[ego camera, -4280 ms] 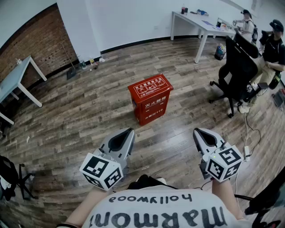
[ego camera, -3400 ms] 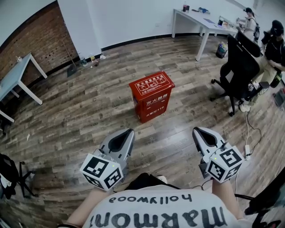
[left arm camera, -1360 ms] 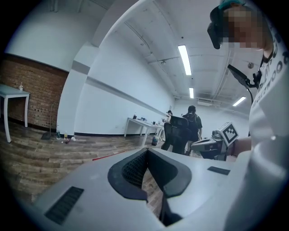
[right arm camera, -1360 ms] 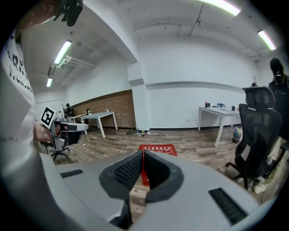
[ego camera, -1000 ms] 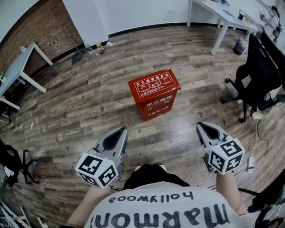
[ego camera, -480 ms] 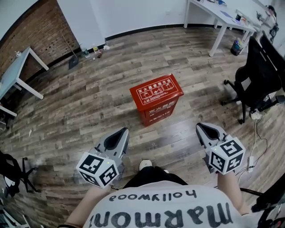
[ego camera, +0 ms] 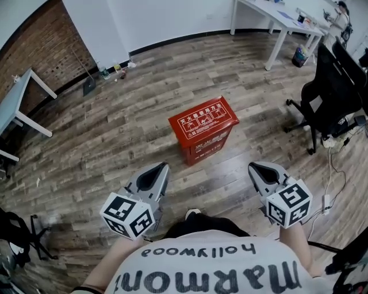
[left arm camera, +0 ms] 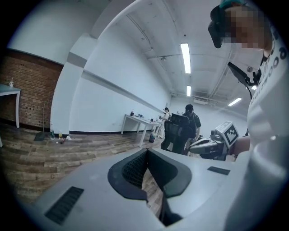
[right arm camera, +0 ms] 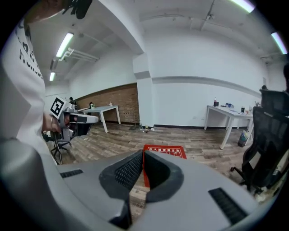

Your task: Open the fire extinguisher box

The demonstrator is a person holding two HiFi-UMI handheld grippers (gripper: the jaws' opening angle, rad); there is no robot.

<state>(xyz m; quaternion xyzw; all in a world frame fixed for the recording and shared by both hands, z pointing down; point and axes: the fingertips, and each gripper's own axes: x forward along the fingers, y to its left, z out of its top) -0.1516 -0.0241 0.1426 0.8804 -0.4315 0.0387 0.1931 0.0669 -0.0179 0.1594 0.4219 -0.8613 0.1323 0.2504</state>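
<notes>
A red fire extinguisher box (ego camera: 203,128) with white print on its closed lid stands on the wooden floor ahead of me. In the right gripper view the fire extinguisher box (right arm camera: 165,151) shows just past the jaw tips. My left gripper (ego camera: 163,166) is held low at the lower left, shut and empty, a good way short of the box. My right gripper (ego camera: 253,167) hovers at the lower right, likewise shut with nothing in it. The left gripper (left arm camera: 146,151) points past the box towards the desks; the box does not show in its view.
A black office chair (ego camera: 328,97) stands at the right, with cables (ego camera: 328,189) on the floor near it. A white desk (ego camera: 276,17) is at the back right, another table (ego camera: 20,95) at the left by the brick wall. A person sits at the far right.
The box sits a little nearer and lower in the head view than before. Both grippers stay shut and keep their places in the picture.
</notes>
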